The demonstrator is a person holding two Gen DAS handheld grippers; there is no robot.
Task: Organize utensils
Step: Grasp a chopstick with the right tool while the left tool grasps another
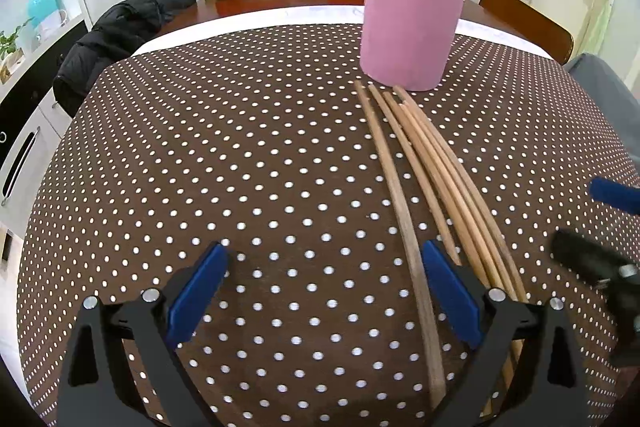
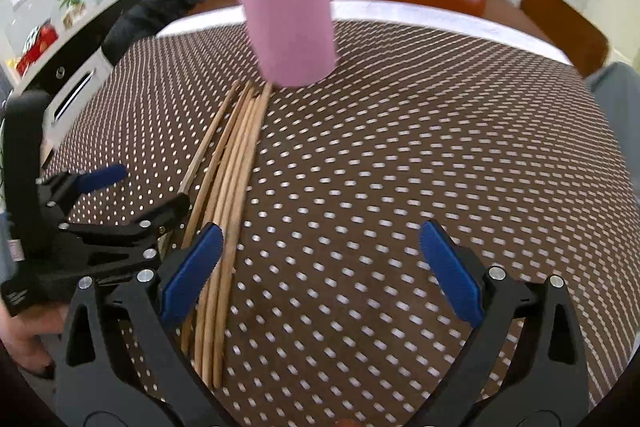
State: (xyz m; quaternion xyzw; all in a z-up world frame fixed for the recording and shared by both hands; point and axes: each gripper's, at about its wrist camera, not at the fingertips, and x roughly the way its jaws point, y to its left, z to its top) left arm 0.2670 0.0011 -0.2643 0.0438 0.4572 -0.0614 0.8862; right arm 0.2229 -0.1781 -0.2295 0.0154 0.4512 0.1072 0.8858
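Dotted worktop (image 1: 200, 147) carries loose chopsticks (image 1: 420, 163) beside the cup (image 1: 412, 27); both claws, left (image 1: 324, 295) and right (image 2: 320, 267), spread, probably for pickup.

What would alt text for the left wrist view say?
The left gripper hovers with open jaws low over a brown polka-dot tablecloth, one loose chopstick running between them and more chopsticks fanned just to the right. Beyond stands a pink holder already holding several chopsticks; the right gripper shows at the right edge.
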